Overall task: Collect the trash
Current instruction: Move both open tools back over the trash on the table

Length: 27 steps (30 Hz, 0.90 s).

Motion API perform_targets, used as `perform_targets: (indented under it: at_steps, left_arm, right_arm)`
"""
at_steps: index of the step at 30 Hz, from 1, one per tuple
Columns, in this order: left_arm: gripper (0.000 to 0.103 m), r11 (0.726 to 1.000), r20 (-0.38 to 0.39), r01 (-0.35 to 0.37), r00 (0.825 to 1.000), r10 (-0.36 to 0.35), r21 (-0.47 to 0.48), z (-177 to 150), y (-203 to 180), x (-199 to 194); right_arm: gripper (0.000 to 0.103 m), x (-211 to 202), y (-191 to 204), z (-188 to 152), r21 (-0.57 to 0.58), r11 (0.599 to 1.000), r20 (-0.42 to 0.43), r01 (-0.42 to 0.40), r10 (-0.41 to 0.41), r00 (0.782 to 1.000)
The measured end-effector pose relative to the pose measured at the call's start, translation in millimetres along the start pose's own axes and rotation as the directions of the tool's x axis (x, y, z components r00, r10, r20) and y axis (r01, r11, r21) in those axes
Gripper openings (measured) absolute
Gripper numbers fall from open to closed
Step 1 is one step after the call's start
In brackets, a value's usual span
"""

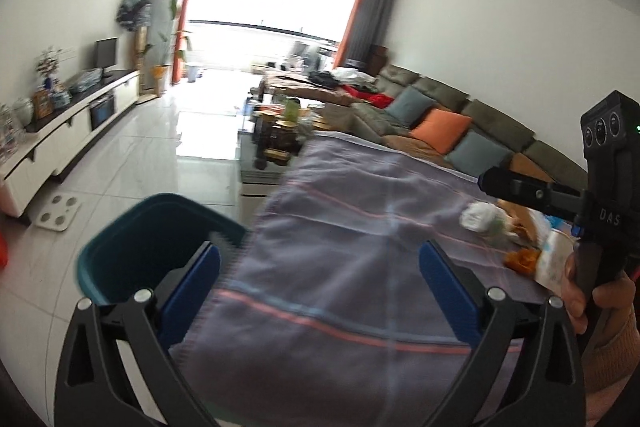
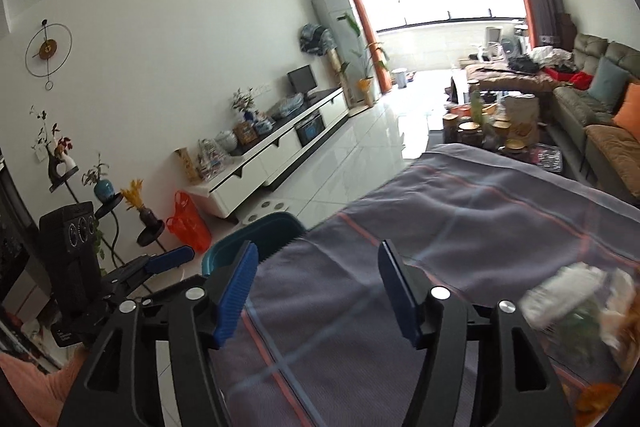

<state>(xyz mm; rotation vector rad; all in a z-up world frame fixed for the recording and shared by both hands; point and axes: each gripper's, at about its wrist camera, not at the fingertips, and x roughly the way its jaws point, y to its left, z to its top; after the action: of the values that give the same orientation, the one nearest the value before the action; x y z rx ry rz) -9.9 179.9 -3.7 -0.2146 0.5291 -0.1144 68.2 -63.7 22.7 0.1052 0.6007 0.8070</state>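
Both my jaws wide open, empty; trash pile (image 1: 504, 227) at 3 o'clock on desk (image 1: 340, 267), bin (image 1: 132, 227) at 9; loose wrappers could slip off before reaching it

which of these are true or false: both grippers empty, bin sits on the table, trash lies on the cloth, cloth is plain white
1. Both grippers are empty: true. The left gripper and right gripper have jaws apart with nothing between.
2. The bin sits on the table: false. It stands on the floor by the table's edge.
3. Trash lies on the cloth: true.
4. The cloth is plain white: false. It is grey-purple with pink and blue stripes.
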Motion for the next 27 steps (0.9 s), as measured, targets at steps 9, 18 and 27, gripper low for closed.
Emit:
perform_targets:
  at_steps: [9,18,27]
  left_arm:
    - [0.1,0.954,-0.122,0.258,0.963,-0.24,0.155,-23,-113,47]
    - [0.099,0.83,-0.269,0.49,0.865,-0.424,0.267,-37,-214,87]
    - [0.098,0.74,-0.402,0.619,0.768,-0.499,0.263,-36,-266,130]
  right_arm:
    - [0.066,-89,-67,-34,0.117,0.967,0.051,0.225,-0.232,0.971]
    - [0.067,-153,-124,-59,0.258,0.907,0.1,0.332,-0.366,0.925]
    - [0.068,-162,-157,-78,0.338,0.885,0.083,0.32,-0.367,0.927]
